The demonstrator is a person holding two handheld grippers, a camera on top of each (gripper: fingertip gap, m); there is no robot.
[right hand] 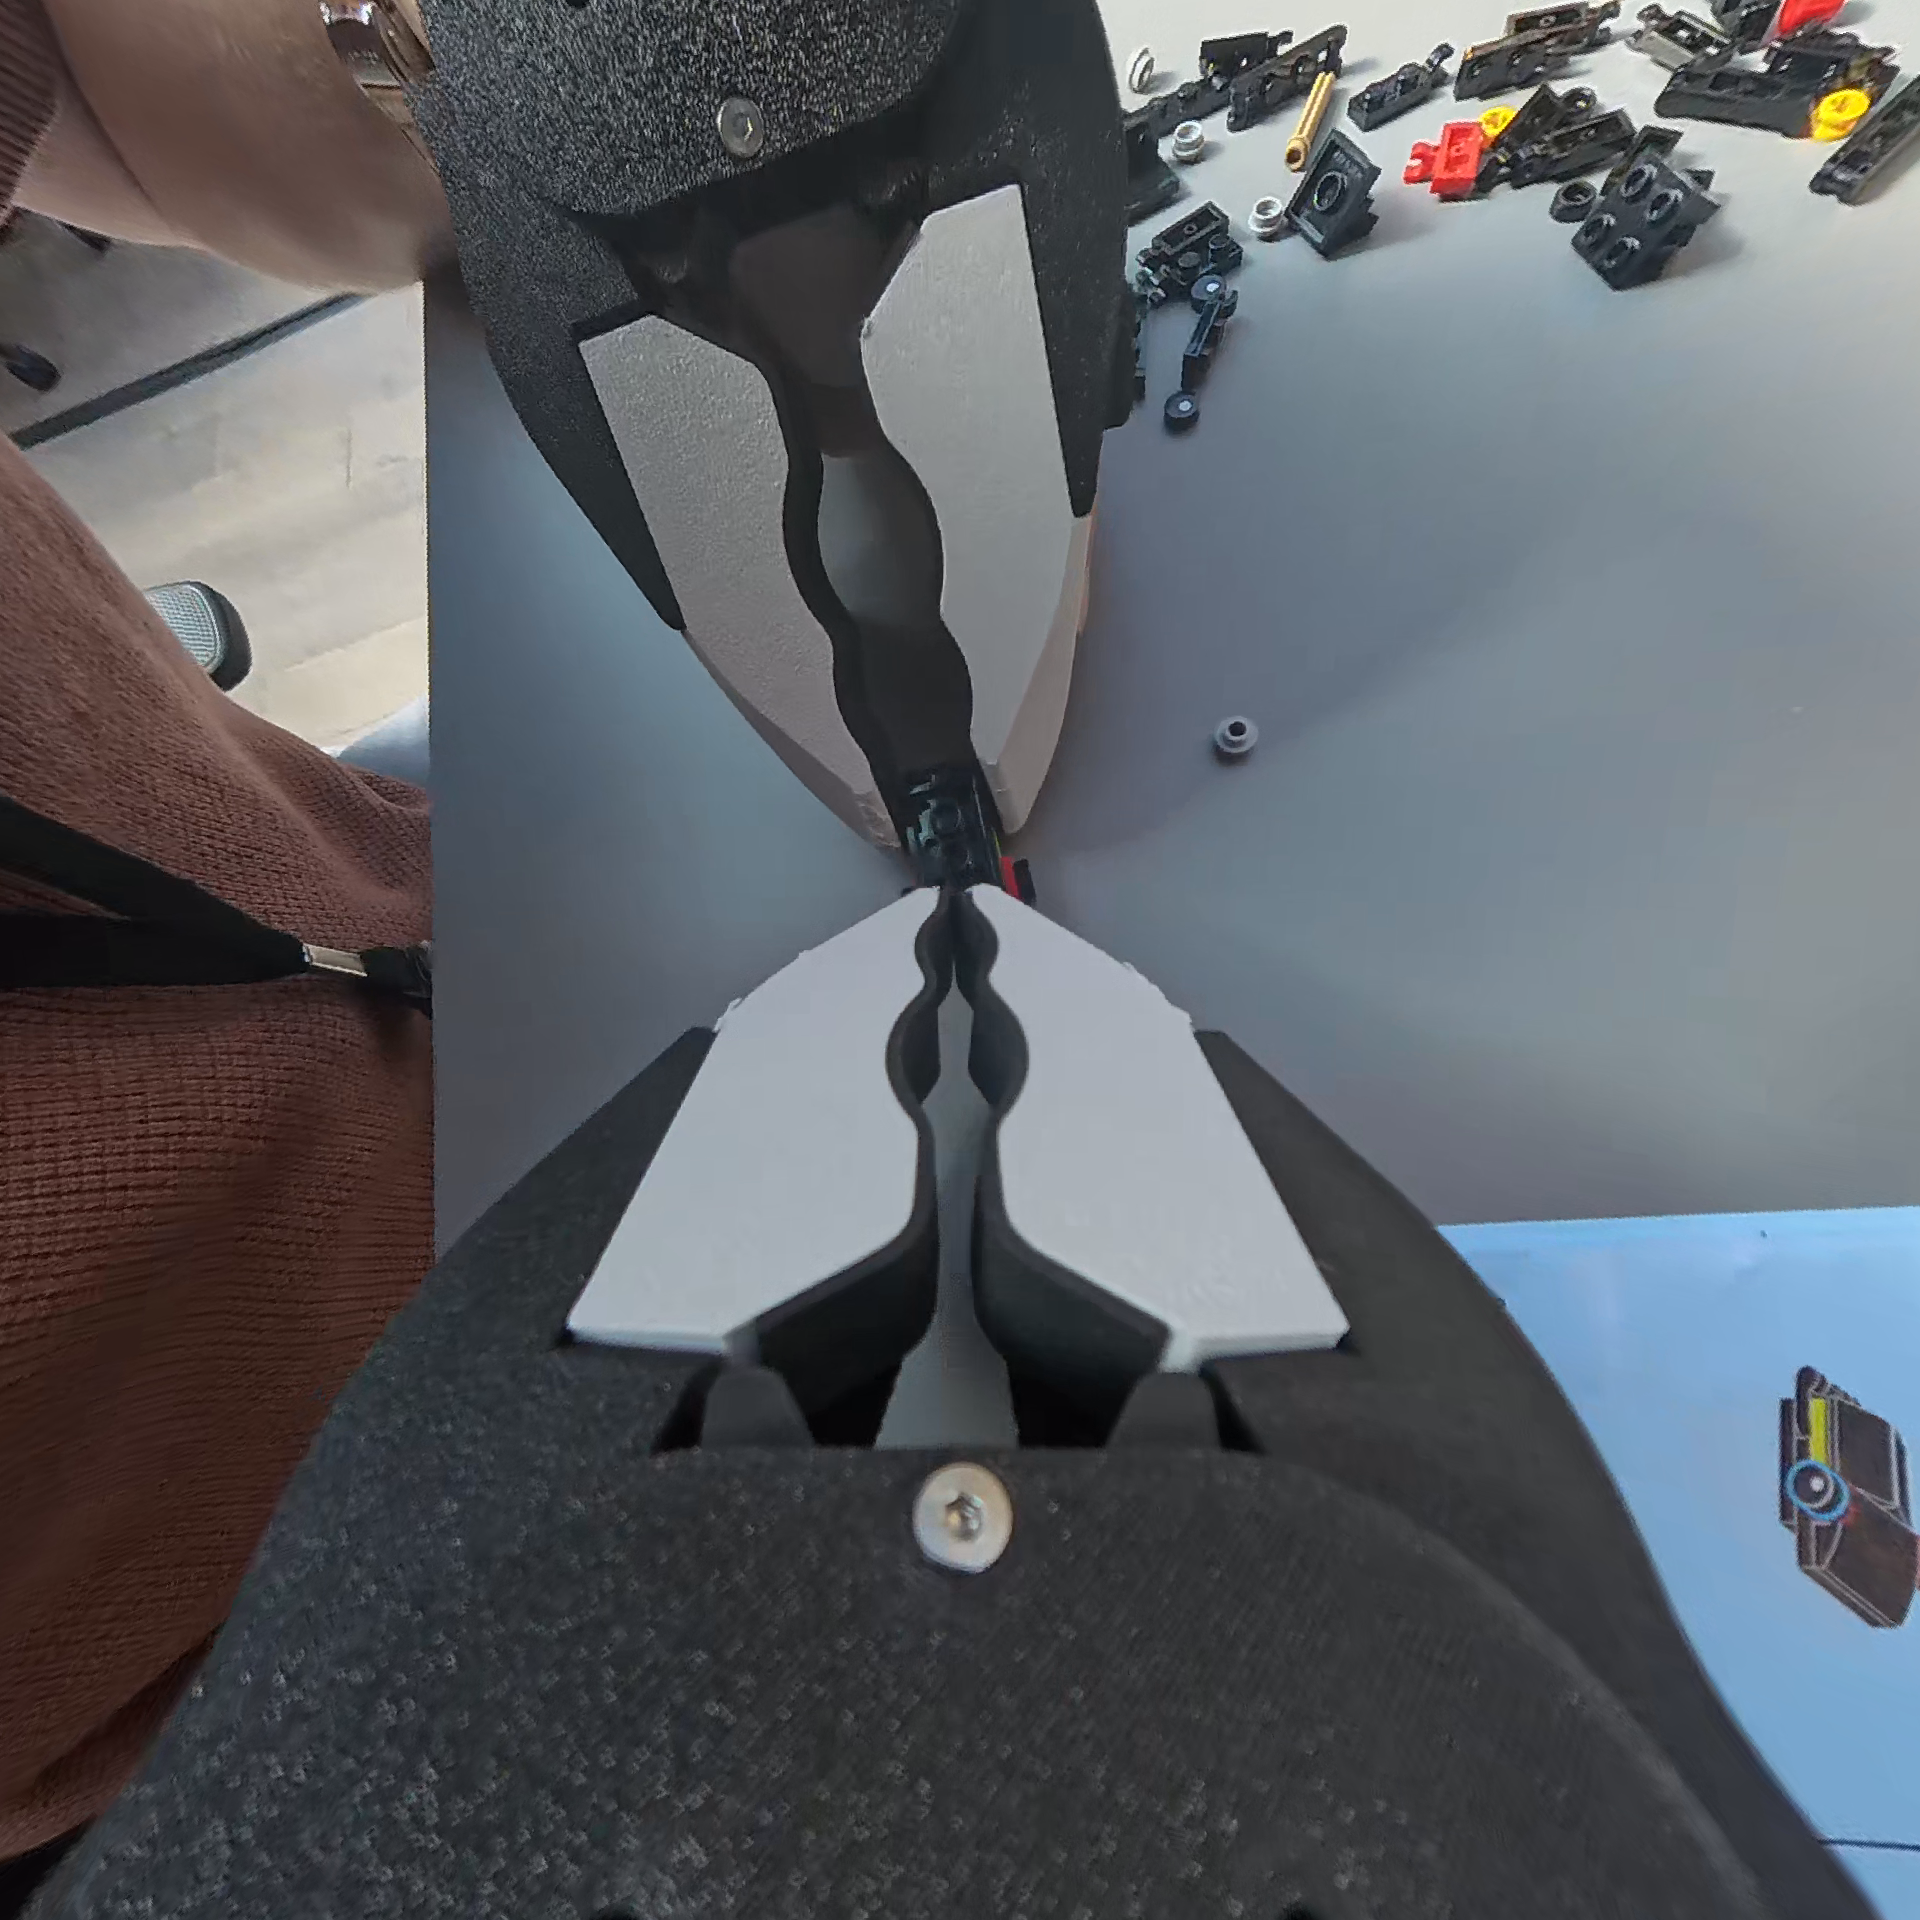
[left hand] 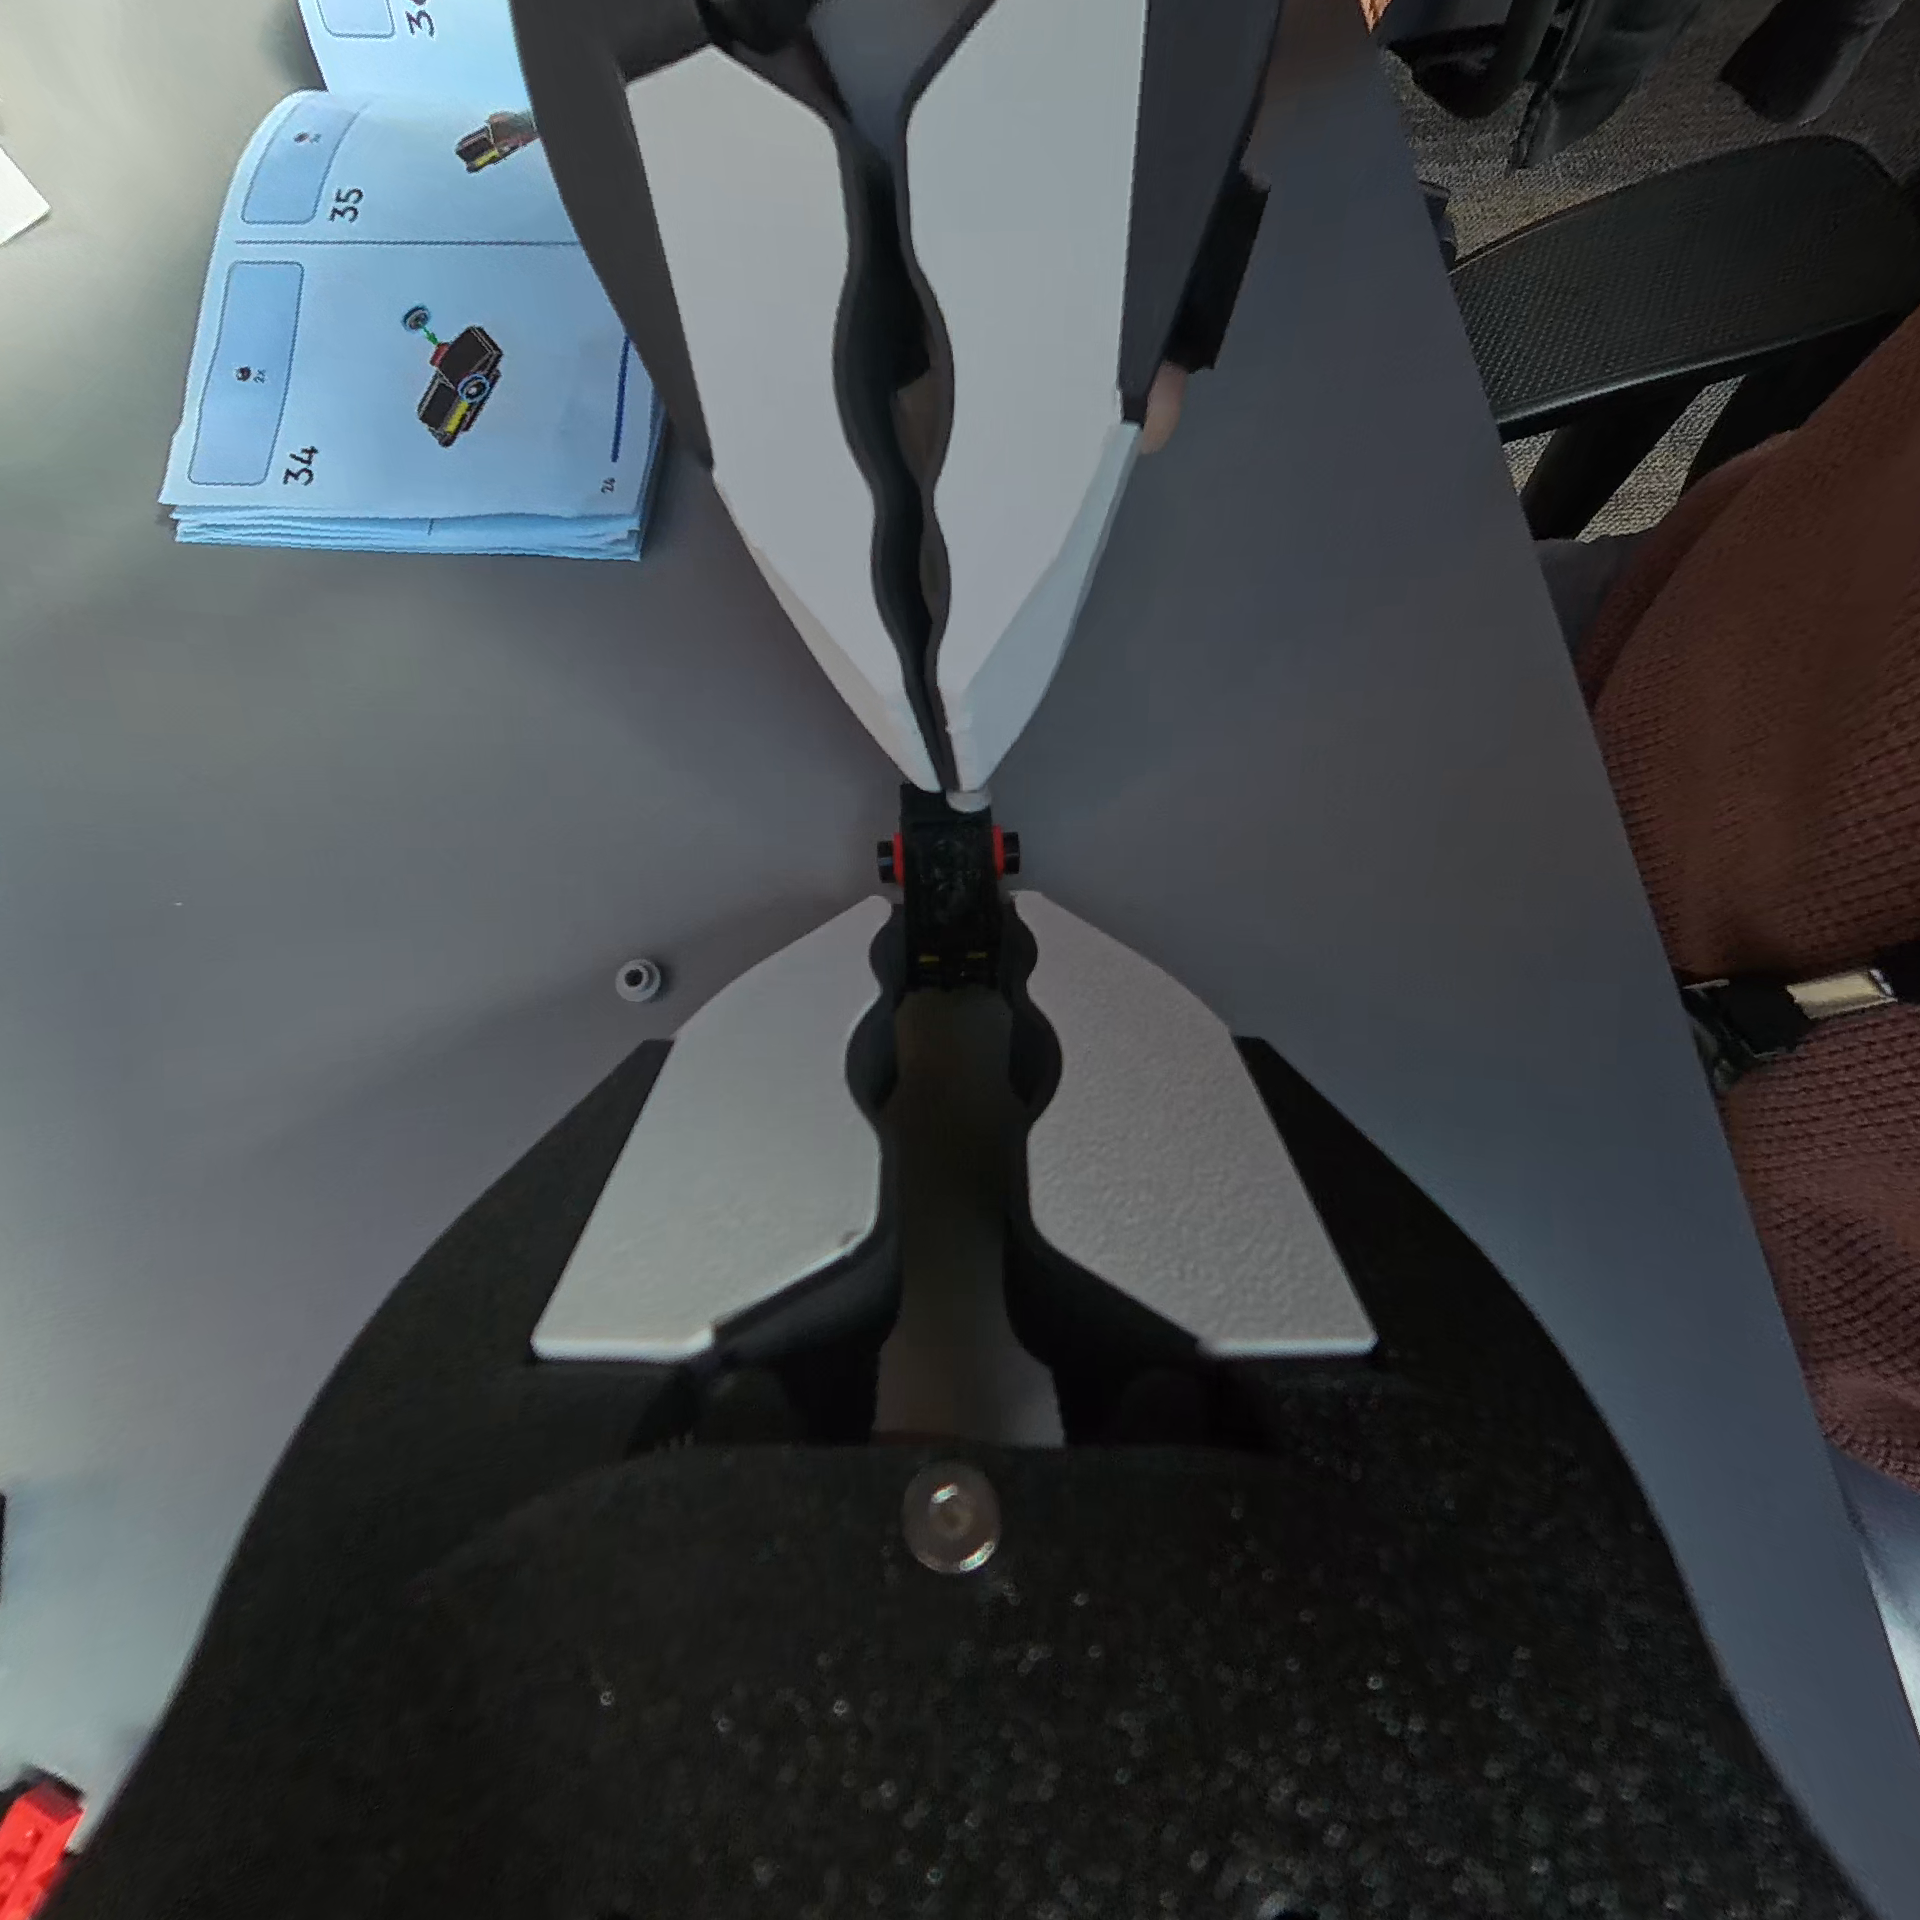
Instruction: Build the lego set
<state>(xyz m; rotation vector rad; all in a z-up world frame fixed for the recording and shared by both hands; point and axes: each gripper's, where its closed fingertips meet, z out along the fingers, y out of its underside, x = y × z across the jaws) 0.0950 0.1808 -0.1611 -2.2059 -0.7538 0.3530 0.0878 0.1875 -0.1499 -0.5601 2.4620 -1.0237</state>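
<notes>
Black model (left hand: 948,904): clamped in left gripper (left hand: 951,961) jaws near table (left hand: 416,790) edge; right gripper (right hand: 954,902) jaws closed, tips touching it.

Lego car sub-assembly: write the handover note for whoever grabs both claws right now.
Left claw: shut on the black car sub-assembly, held above the table.
Right claw: tips closed, touching the far end of the sub-assembly; whether they pinch a small piece cannot be told.
Parts: one small grey round piece lies loose on the table near the claws; the pile of loose parts sits farther back; the instruction booklet lies open beside the work.
Done: black body with red side pins.
Left: probably fitting the grey round pieces, then the remaining pile.
</notes>
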